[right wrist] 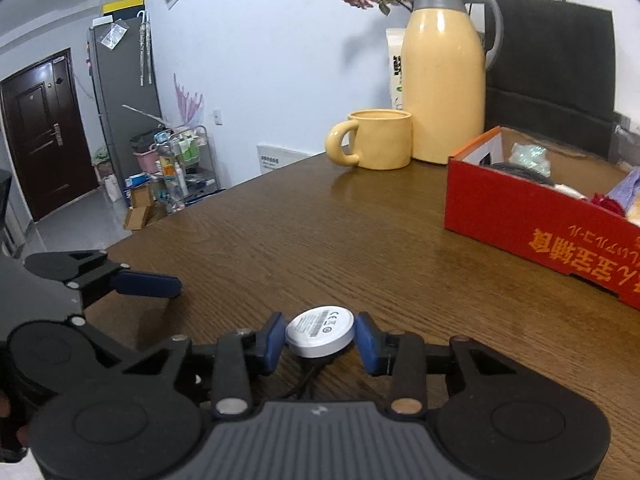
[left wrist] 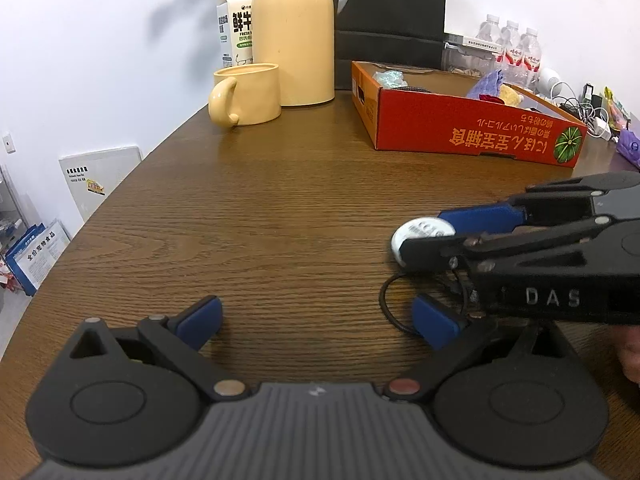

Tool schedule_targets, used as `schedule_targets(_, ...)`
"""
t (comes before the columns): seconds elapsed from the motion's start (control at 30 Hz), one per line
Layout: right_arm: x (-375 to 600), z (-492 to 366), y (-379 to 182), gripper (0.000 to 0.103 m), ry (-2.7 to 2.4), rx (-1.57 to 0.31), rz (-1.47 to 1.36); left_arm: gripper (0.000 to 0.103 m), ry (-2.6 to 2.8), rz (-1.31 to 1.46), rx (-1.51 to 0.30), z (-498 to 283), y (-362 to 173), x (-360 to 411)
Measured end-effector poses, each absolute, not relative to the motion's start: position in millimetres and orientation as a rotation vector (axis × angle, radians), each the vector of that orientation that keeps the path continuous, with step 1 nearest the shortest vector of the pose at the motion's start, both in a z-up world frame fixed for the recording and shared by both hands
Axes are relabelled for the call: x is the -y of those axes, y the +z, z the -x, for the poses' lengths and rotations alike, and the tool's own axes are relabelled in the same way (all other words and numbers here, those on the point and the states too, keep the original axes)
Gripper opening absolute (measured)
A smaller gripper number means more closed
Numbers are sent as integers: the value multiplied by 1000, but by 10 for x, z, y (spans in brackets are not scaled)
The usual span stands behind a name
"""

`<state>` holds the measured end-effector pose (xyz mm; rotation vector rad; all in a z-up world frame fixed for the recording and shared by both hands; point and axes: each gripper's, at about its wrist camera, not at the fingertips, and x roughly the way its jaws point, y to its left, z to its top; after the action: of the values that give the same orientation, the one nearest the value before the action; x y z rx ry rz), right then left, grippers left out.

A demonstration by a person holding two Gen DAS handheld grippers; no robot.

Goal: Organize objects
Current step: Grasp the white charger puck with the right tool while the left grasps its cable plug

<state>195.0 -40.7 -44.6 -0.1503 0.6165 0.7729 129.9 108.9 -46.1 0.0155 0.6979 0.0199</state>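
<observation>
Now white charger puck clamped between right gripper pads; table beneath.

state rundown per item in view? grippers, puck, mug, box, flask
Right hand-held gripper: shut on puck.
Left hand-held gripper: open, nothing between the jaws.
Puck: between the right pads, cable trailing on the table.
Mug: upright, contents not visible.
Flask: upright, lid on.
Box: open-topped, holds several small items.
</observation>
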Motion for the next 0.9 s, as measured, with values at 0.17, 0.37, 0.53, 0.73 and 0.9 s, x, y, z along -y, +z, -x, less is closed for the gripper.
schedule_targets(0.17,536,-2005,-384,37,717,-582,93,103,25,-16,-691,-1285,-470,-1079)
schedule_targets(0.37,703,-2054,-335,37,655,-548,48,103,28,-17,-689,-1281,-467,-1074)
schedule_targets(0.53,852,-2085,-300,37,578,-512,25,103,29,-19,-689,-1275,-468,-1076)
schedule_targets(0.73,1215,-2204,-267,37,474,-497,-54,103,37,-9,-691,-1273,-461,-1081)
schedule_targets(0.9,1483,-2193,-272,37,421,-488,-74,98,26,27,-683,-1270,-395,-1010)
